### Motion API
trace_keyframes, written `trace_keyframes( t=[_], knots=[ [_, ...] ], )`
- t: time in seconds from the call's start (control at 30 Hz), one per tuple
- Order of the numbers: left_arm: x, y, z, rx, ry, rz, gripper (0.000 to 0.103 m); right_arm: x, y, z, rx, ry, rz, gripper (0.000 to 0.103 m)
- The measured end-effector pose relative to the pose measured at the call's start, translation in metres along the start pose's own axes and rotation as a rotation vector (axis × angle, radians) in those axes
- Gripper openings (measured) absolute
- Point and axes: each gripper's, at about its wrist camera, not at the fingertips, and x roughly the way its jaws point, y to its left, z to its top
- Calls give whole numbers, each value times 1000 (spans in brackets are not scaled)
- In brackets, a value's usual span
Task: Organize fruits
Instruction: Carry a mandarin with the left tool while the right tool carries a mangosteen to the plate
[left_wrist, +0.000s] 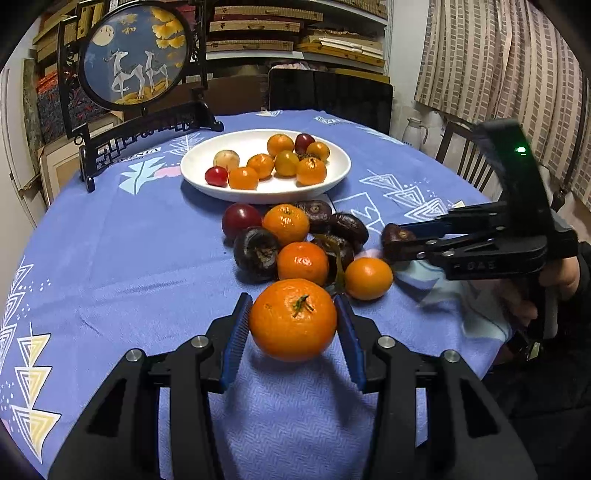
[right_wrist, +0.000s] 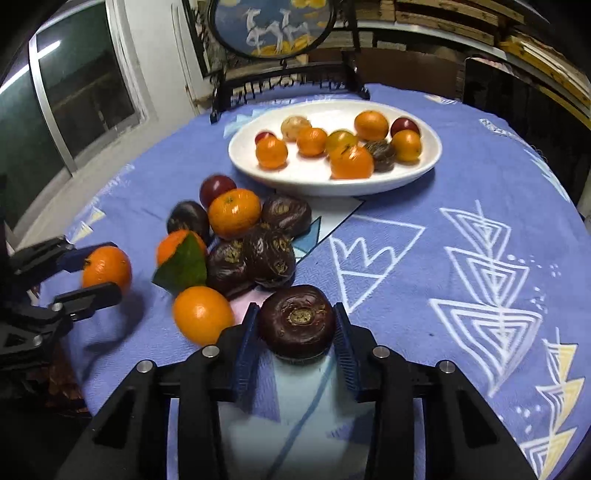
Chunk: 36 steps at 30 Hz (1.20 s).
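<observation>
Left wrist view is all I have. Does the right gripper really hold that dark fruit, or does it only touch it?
Observer: It holds it. In the right wrist view, both pads of the right gripper press the sides of the dark fruit.
Operator: Is any dark fruit on the plate? I cannot tell.
Observer: Yes. A second dark fruit lies on the white plate, toward its right side.

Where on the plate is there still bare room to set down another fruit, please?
The plate is bare along its near rim and its far-left rim, behind the pale fruit. Its middle and right are crowded with tangerines. On the cloth, the pile crowds the plate's near-left side.
</observation>
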Motion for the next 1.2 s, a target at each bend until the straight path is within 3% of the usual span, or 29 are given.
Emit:
trace_keyframes(
  t=[0.2,0.4,0.6,0.8,0.97,1.0,1.03,1.07,1.2],
  knots=[
    [-5,7,26,-7,-36,0,45,-42,-16,11,34,-48,16,40],
    [22,17,79,-6,-47,-41,45,-63,-45,73,58,-134,22,40],
    [84,13,132,15,-1,-85,45,-11,-68,139,121,-115,58,40],
    [144,14,147,21,104,-70,45,64,-76,175,151,-54,47,40],
    [162,18,145,9,135,-65,47,99,-76,180,149,-39,-5,42],
    [159,18,146,10,124,-58,56,98,-77,177,156,-52,-5,47],
    [152,20,146,4,100,-52,68,96,-77,175,162,-61,0,48],
    [143,21,146,-2,68,-45,71,90,-77,172,163,-74,4,48],
    [113,21,137,0,9,-59,72,52,-80,155,184,-174,19,51]
  ],
)
